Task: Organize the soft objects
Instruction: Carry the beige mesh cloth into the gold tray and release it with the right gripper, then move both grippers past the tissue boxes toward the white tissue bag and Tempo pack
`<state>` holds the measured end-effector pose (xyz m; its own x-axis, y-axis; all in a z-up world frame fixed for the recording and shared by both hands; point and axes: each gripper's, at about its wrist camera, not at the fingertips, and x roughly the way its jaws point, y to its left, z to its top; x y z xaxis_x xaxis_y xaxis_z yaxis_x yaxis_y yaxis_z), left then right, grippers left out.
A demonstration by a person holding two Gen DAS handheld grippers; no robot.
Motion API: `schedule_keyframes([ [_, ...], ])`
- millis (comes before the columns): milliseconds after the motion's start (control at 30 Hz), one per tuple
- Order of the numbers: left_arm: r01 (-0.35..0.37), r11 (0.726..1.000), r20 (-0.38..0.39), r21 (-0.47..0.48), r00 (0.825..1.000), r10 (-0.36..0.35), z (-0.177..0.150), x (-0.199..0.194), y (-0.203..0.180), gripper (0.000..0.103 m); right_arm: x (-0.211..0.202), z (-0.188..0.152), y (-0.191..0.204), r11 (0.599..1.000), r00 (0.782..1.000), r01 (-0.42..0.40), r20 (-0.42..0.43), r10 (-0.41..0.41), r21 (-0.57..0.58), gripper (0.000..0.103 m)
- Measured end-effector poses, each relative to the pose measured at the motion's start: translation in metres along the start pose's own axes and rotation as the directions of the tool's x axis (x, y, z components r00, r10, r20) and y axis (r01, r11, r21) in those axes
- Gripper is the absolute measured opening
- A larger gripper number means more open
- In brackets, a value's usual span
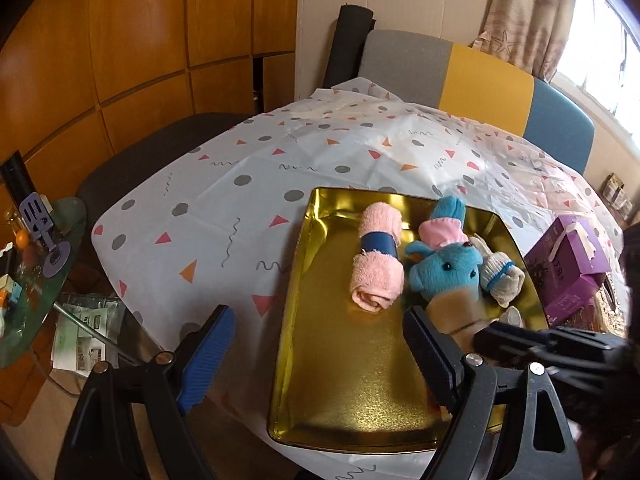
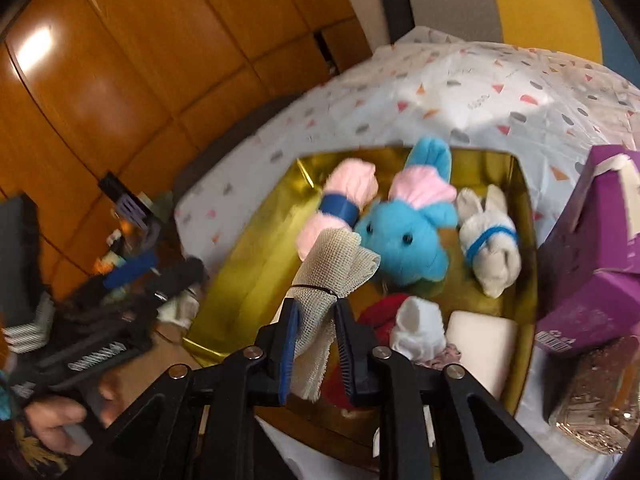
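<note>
A gold tray (image 1: 352, 392) (image 2: 248, 256) lies on the patterned tablecloth. In it are a rolled pink towel with a blue band (image 1: 378, 264) (image 2: 340, 208), a blue plush toy (image 1: 444, 268) (image 2: 400, 236) and a white rolled cloth with a blue band (image 1: 502, 276) (image 2: 490, 248). My right gripper (image 2: 314, 312) is shut on a beige mesh cloth bundle (image 2: 332, 264) and holds it above the tray's near side. It shows in the left wrist view (image 1: 460, 308). My left gripper (image 1: 320, 344) is open and empty over the tray's left edge.
A red item (image 2: 380, 312), white sock (image 2: 418, 328) and white block (image 2: 478, 336) lie at the tray's near end. A purple box (image 1: 568, 264) (image 2: 596, 248) stands right of the tray. A glass side table (image 1: 36, 280) with clutter is at left. A chair (image 1: 472, 76) stands behind.
</note>
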<state>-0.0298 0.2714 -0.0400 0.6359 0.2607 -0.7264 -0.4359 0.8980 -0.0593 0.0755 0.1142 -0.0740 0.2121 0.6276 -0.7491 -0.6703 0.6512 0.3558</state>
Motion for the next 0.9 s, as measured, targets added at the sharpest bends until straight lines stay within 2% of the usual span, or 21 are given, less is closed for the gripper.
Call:
schedule_keyframes([
  [233, 0.015, 0.999, 0.002, 0.032, 1.000, -0.016, -0.002, -0.002, -0.012, 0.086, 0.005, -0.011, -0.007, 0.999, 0.998, 0.046, -0.033, -0.046, -0.008, 0.027],
  [533, 0.025, 0.998, 0.021, 0.065, 0.999, -0.026, -0.001, -0.011, -0.023, 0.086, -0.039, -0.011, -0.011, 0.996, 0.993, 0.089, 0.082, -0.089, 0.007, 0.028],
  [667, 0.028, 0.996, 0.033, 0.084, 0.999, -0.031, -0.001, -0.016, -0.029, 0.086, -0.061, -0.010, -0.011, 0.990, 0.981, 0.144, 0.136, -0.141, -0.009, 0.032],
  [900, 0.042, 0.994, 0.044, 0.105, 0.998, -0.046, -0.001, -0.023, -0.037, 0.086, -0.098, -0.010, -0.023, 0.975, 0.952, 0.224, 0.214, -0.218, -0.004, 0.034],
])
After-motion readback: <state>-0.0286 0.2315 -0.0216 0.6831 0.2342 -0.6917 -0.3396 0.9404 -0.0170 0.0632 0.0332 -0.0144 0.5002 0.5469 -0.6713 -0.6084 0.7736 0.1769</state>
